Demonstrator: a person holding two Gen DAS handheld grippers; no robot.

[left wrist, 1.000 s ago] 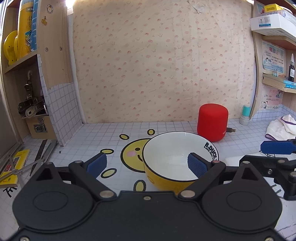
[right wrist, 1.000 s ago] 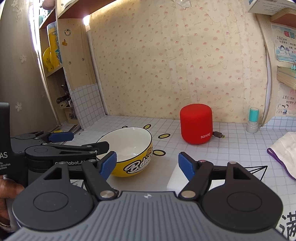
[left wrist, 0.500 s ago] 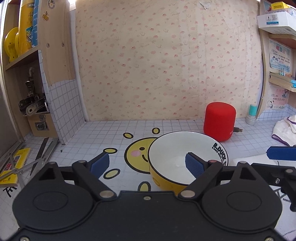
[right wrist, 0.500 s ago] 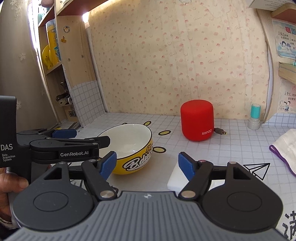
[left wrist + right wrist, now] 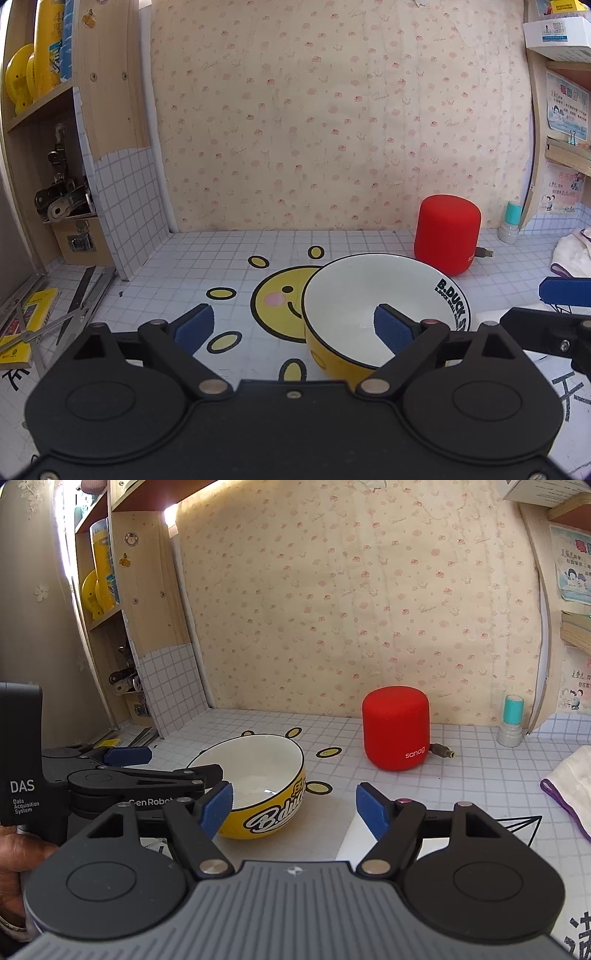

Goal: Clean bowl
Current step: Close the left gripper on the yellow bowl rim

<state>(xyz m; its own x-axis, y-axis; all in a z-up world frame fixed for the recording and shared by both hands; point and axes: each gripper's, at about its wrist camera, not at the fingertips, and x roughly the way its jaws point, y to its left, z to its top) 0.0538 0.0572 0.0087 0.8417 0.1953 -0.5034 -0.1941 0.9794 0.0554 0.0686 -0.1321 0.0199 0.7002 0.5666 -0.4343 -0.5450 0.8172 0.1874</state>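
Observation:
A bowl [image 5: 354, 295], yellow outside and white inside, stands upright on the tiled tabletop over a smiley sticker. My left gripper [image 5: 293, 328] is open. Its right finger reaches over the bowl's near rim and its left finger stays outside; I cannot tell if the pad touches the bowl. In the right wrist view the bowl [image 5: 266, 771] sits left of centre, with the left gripper [image 5: 181, 763] at its left rim, held by a hand. My right gripper [image 5: 294, 809] is open and empty, just right of the bowl. It also shows at the right edge as the right gripper [image 5: 546, 306].
A red speaker [image 5: 397, 727] with a cable stands behind the bowl. A white block [image 5: 349, 840] lies under my right finger. A white cloth [image 5: 569, 779] with purple trim lies at the right. Shelves flank both sides; scissors [image 5: 55, 325] and a yellow booklet lie left.

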